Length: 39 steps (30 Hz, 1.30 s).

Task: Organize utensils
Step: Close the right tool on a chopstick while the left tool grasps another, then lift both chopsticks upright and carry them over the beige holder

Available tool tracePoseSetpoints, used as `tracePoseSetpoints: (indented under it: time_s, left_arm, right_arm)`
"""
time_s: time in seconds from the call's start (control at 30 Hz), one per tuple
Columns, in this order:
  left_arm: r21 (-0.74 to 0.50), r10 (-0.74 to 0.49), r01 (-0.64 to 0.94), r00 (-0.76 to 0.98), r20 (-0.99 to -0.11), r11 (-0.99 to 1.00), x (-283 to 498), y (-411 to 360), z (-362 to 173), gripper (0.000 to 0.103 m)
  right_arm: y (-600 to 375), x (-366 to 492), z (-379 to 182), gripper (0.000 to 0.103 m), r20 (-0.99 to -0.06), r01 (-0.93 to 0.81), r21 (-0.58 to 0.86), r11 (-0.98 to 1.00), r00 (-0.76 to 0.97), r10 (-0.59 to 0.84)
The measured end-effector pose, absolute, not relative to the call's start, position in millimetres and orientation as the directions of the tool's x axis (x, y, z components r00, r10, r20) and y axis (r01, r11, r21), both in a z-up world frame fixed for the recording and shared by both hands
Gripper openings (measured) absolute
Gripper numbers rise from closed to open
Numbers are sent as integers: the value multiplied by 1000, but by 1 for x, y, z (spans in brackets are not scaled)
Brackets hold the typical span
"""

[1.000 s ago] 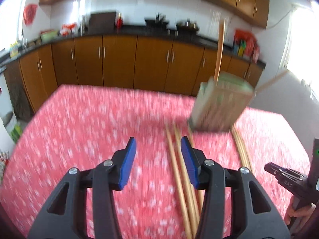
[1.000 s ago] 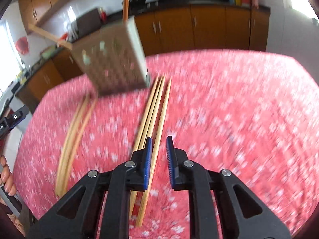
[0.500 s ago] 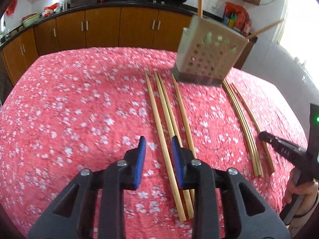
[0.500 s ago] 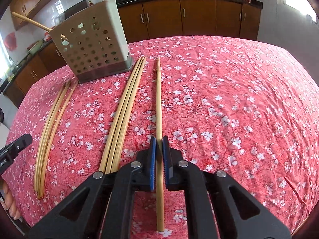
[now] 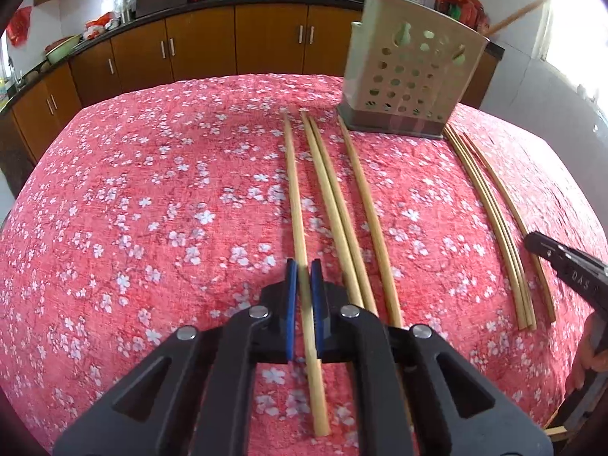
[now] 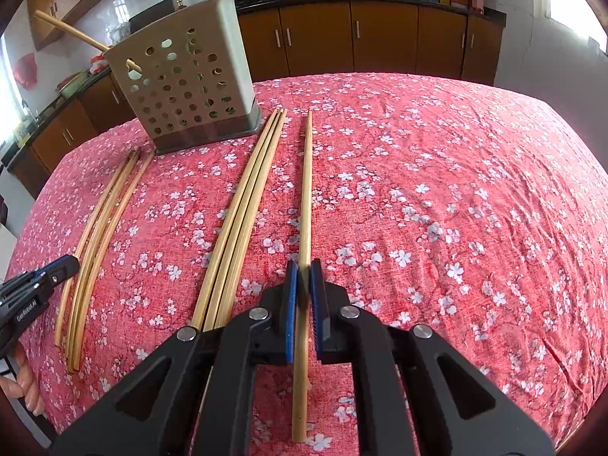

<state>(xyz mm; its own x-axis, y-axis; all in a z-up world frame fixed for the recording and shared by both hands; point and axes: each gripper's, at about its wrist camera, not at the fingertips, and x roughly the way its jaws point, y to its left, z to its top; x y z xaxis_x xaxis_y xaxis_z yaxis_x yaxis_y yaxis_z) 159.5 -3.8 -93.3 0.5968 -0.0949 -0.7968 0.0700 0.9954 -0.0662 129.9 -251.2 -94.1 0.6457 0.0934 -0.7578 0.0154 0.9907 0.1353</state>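
Several long wooden chopsticks lie on the red flowered tablecloth in front of a perforated beige utensil holder, which also shows in the right wrist view with two sticks standing in it. My left gripper is shut on the leftmost chopstick of its group, low on the cloth. My right gripper is shut on a single chopstick at the right of its group, also on the cloth.
A bundle of thin chopsticks lies to the right of the holder; it shows at the left in the right wrist view. Three chopsticks lie beside my right one. Brown kitchen cabinets stand behind the table.
Both grippers dropped toward the table. The left jaws closed from wide open onto the leftmost chopstick. The right jaws came to straddle the single chopstick and closed on it.
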Motion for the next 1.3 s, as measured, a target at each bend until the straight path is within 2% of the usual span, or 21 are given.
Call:
tracePoseSetpoints:
  time_s: [0.4,0.57,1.3]
  left_arm:
    - [-41,24,-93,610,-792,995,192,67,-94,8]
    - [-90,-8,-100,623,-782,991,192,80,-95,9]
    - [-111,-23,-102,627,-779,989,189,82,-96,9]
  right_arm:
    - [-276,162,-93,8,-753,89,116,989,657,29]
    - [-281,165,-94,8,-744,97,123,988,667,27]
    - [-282,168,-93,8,-745,95,126,987,667,30]
